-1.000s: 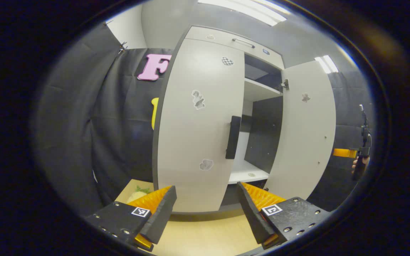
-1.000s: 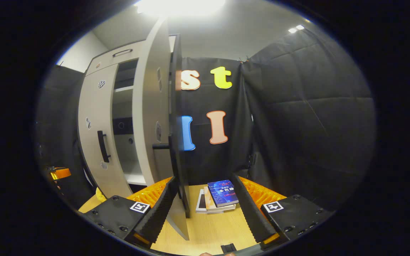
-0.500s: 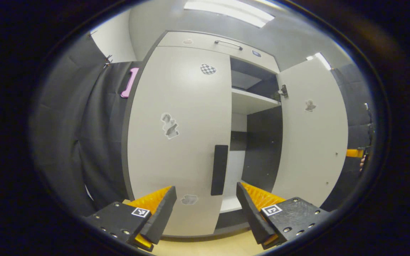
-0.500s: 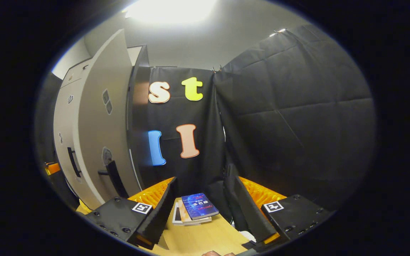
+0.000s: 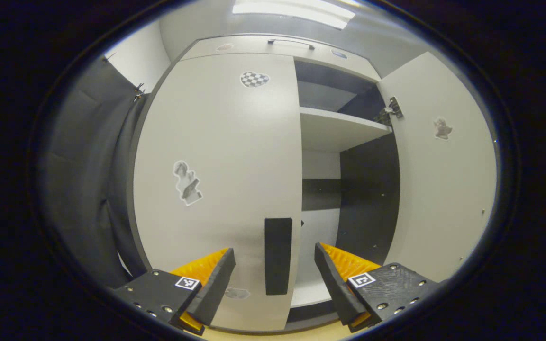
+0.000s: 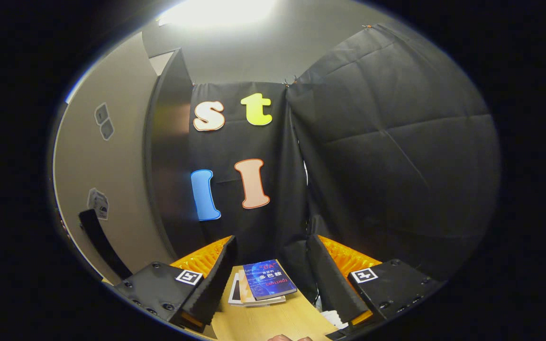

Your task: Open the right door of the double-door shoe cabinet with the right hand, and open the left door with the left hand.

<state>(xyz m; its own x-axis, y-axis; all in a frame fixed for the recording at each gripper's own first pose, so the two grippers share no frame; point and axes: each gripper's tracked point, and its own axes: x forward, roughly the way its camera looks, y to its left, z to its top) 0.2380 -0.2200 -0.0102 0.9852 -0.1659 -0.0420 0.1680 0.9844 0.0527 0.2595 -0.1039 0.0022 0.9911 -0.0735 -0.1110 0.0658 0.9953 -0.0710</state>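
Two cabinet doors: left door (image 5: 216, 156) closed, right door (image 5: 439, 180) swung open.

Two cabinet doors (image 5: 216, 156) (one open), one handle (image 5: 278, 255), stacked books (image 6: 261, 286).

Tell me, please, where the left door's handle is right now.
In the left gripper view, the handle stands upright at the left door's right edge, low and centre, ahead of the left gripper's open jaws.

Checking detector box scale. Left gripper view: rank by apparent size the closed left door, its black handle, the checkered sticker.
1. Closed pale grey left door, by far the largest.
2. Black upright bar handle.
3. Black-and-white checkered sticker, smallest.

The handle sits between the left gripper fingers, untouched; fisheye stretch may skew sizes.
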